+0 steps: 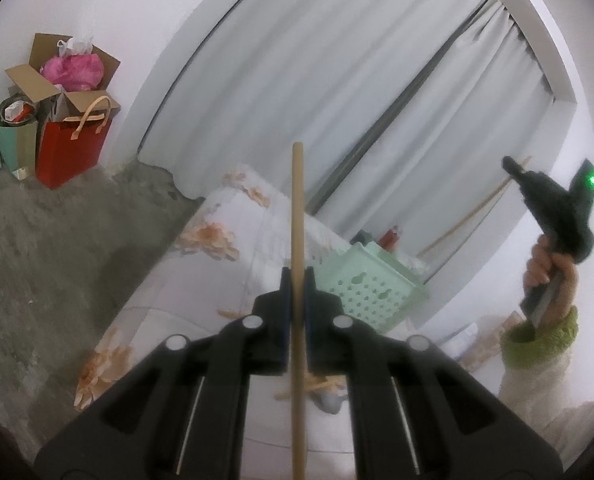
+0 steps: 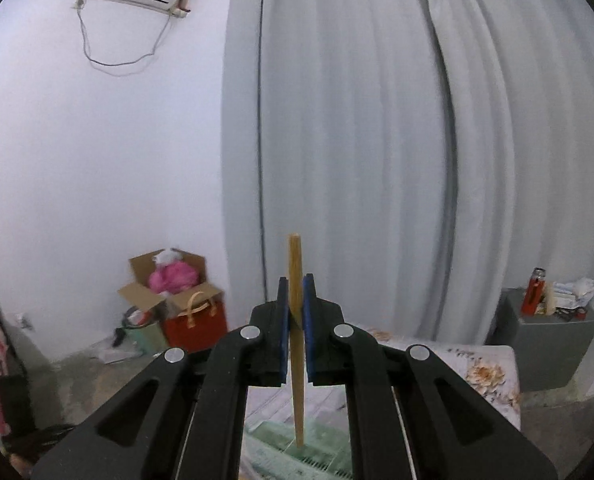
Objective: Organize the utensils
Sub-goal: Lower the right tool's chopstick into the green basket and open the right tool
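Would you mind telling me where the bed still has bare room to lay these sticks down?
The floral sheet is bare left of the mint basket, toward the grey floor. Loose sticks clutter the patch under the left gripper; the person's sleeve crowds the right.

Both views are lit softly and evenly, with a cool, washed-out cast; the white wall (image 2: 97,160) nearly blows out. Daylight filters dimly through the curtain (image 2: 377,140), leaving faint folds and almost no hard shadows. Fisheye bending curves straight lines, with black vignette at the corners. In the left view the right gripper (image 1: 511,164) is smeared by motion blur; its green light (image 1: 593,179) glares
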`<state>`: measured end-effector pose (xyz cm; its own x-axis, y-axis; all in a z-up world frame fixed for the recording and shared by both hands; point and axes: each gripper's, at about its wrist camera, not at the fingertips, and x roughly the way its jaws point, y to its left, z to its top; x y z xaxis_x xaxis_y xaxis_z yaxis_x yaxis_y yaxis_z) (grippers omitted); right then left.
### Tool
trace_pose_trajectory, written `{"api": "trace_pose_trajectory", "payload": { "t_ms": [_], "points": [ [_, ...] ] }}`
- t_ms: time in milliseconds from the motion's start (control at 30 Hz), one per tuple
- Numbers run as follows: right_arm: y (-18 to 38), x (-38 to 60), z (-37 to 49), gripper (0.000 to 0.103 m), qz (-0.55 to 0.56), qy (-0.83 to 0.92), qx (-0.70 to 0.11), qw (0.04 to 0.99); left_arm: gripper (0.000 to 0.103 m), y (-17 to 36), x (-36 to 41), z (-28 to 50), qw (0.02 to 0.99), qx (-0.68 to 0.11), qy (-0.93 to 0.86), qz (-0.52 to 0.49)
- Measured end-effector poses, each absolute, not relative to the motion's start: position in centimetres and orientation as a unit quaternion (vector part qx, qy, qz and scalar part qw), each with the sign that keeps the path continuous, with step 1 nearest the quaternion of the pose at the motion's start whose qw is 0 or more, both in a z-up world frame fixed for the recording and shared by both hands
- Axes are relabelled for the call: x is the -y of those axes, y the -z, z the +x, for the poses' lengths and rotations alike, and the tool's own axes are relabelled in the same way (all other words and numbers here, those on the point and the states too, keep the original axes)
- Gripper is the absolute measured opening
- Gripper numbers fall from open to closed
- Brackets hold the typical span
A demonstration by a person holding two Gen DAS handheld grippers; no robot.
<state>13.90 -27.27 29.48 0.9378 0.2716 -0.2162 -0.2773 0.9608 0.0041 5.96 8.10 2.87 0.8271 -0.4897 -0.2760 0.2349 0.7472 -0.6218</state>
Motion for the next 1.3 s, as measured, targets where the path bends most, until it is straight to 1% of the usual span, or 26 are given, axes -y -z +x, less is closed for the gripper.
{"api": "trace_pose_trajectory", "payload": {
  "t_ms": [133,267,467,600,700,767,800,833,867,933,1033,1133,1300],
  "points": [
    [-27.4,26.5,16.2,0.007,-0.025,-0.112,-0.126,0.985,0.004,-3.2,-8.4,5.8,0.913,-0.206,0.195,-0.293],
    [-23.8,26.3,18.1,0.007,-0.035,-0.085,-0.154,0.984,0.004,-3.3,-8.6,5.6,0.915,-0.199,0.194,-0.293],
    [-19.7,27.2,20.5,0.007,-0.001,-0.080,-0.203,0.976,0.004,-3.6,-8.8,5.3,0.917,-0.191,0.191,-0.293],
    [-16.8,28.0,21.7,0.007,0.008,-0.078,-0.259,0.963,0.004,-4.2,-9.3,4.8,0.920,-0.178,0.192,-0.291],
    [-16.0,28.3,21.2,0.009,0.008,-0.069,-0.274,0.959,0.004,-4.6,-9.6,4.4,0.922,-0.168,0.192,-0.291],
    [-16.2,28.7,20.8,0.026,0.005,-0.065,-0.271,0.960,0.004,-4.8,-9.7,4.2,0.923,-0.163,0.192,-0.291],
    [-16.5,28.8,20.4,0.041,0.004,-0.061,-0.264,0.963,0.004,-5.0,-9.7,4.2,0.924,-0.161,0.191,-0.290],
    [-17.0,28.8,19.9,0.047,0.004,-0.059,-0.253,0.966,0.004,-5.2,-9.7,4.1,0.924,-0.158,0.192,-0.289],
    [-17.4,28.9,19.5,0.048,0.002,-0.059,-0.245,0.968,0.004,-5.4,-9.7,4.1,0.925,-0.156,0.193,-0.289],
    [-18.4,29.3,18.6,0.056,0.001,-0.059,-0.234,0.970,0.004,-5.9,-9.5,4.1,0.929,-0.148,0.192,-0.281],
    [-20.1,29.6,17.0,0.061,0.009,-0.066,-0.210,0.975,0.004,-6.7,-9.0,4.1,0.933,-0.138,0.194,-0.270],
    [-21.7,29.7,15.0,0.062,0.028,-0.082,-0.191,0.978,0.004,-7.4,-8.3,4.1,0.937,-0.129,0.198,-0.257],
    [-22.8,29.7,12.0,0.063,0.059,-0.123,-0.187,0.973,0.004,-8.6,-7.2,4.7,0.936,-0.123,0.217,-0.247]
  ]
}}
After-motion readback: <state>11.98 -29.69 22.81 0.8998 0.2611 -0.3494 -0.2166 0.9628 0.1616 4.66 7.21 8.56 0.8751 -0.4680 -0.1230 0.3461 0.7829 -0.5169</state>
